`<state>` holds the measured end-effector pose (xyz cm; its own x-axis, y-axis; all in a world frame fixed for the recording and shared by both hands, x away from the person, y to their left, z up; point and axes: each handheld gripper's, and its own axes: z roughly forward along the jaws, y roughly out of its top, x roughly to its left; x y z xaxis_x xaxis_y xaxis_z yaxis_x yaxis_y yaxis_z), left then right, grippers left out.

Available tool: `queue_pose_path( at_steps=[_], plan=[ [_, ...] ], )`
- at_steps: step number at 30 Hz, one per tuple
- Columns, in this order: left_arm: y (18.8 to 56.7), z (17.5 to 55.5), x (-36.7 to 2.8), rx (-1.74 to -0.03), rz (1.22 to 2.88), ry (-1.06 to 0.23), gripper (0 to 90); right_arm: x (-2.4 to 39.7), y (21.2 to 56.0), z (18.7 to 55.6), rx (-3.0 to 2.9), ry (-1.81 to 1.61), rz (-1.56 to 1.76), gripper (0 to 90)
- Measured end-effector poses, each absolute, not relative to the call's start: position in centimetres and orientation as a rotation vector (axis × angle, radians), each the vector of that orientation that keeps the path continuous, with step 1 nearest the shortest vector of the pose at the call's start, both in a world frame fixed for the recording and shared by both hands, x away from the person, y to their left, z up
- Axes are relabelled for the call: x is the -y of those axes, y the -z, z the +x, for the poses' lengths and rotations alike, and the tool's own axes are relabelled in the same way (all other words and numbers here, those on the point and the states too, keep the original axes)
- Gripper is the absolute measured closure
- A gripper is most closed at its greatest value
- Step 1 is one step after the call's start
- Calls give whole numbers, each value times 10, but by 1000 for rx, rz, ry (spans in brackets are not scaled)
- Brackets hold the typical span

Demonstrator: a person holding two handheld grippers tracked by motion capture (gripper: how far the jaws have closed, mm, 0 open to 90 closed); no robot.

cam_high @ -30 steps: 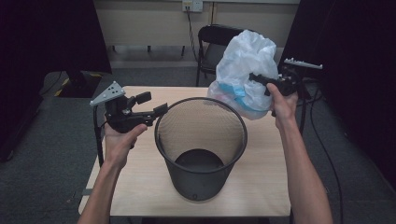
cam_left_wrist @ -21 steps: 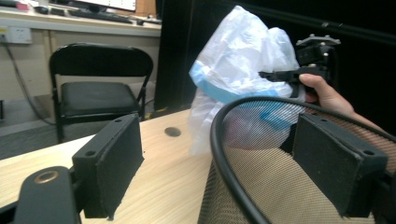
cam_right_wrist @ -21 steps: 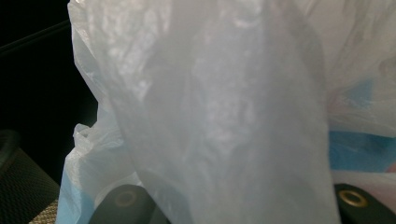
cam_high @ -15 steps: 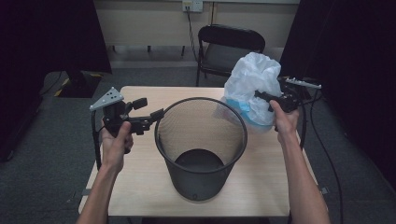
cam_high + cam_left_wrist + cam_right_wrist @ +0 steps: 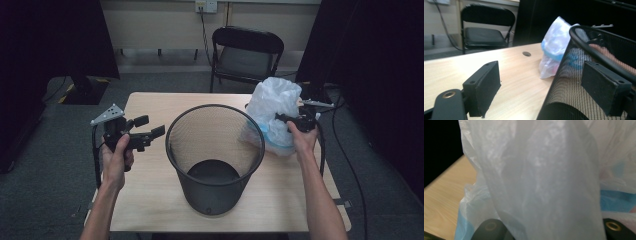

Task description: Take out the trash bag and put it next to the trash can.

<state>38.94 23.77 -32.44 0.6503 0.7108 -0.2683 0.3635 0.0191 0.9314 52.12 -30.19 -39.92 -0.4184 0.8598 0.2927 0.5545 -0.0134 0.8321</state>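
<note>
wooden table (image 5: 150,200): right hand-held gripper (image 5: 286,120) clamped on plastic bag (image 5: 272,105) beside mesh bin (image 5: 215,150).

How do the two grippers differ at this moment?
The left gripper has its jaws wide apart with nothing between them, beside the mesh bin; the right gripper is shut on the plastic bag. The left one points toward the bin's rim, while the right one is at the bag on the table. Both are hand-held.
</note>
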Motion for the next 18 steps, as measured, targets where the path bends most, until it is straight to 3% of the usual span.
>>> queue_pose_path(
  at_steps=[8, 18],
  plan=[
    [346, 383, -243, -999, 1650, -462, 155, 298, 433, 510, -1994, -1405, 1498, 865],
    [398, 381, -244, -1064, 1803, -456, 156, 292, 452, 507, -2001, -1375, 1518, 816]
  ],
)
